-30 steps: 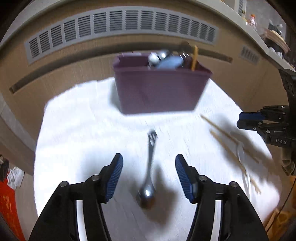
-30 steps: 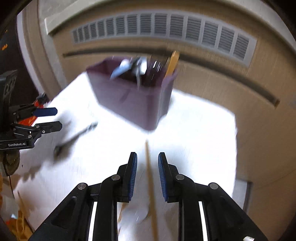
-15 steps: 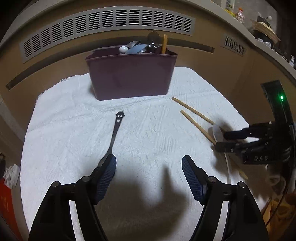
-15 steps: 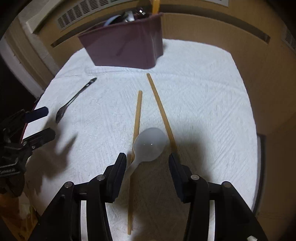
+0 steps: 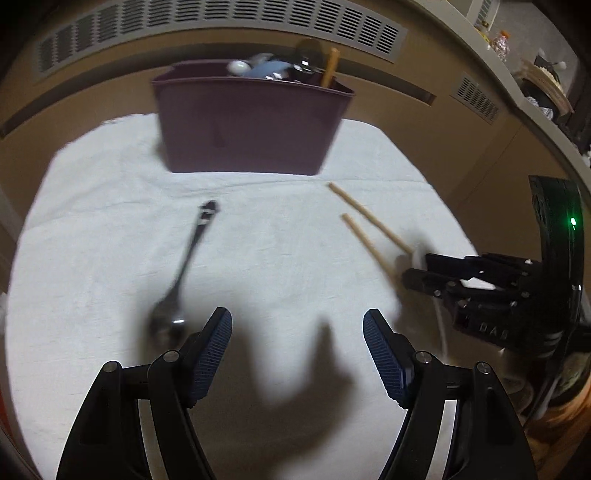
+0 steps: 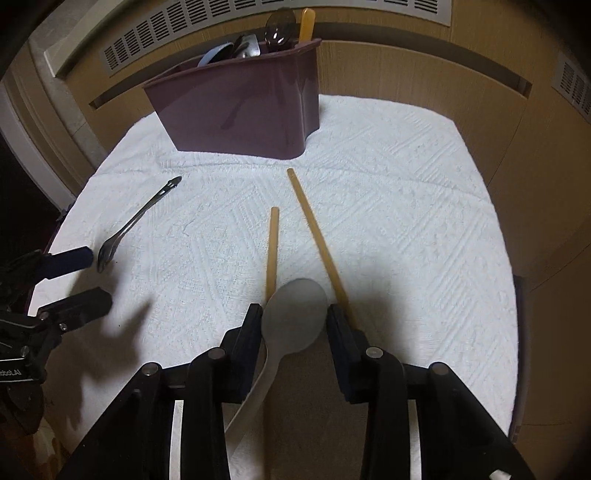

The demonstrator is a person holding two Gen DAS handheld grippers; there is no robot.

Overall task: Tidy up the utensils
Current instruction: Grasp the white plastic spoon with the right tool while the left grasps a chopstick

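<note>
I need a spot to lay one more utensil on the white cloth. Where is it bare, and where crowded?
Bare: the cloth right of the longer chopstick, out to its edge, and the strip between the metal spoon and the shorter chopstick. Crowded: around the white spoon, where both chopsticks meet the right gripper, and the purple bin.

White towel, slatted vent
</note>
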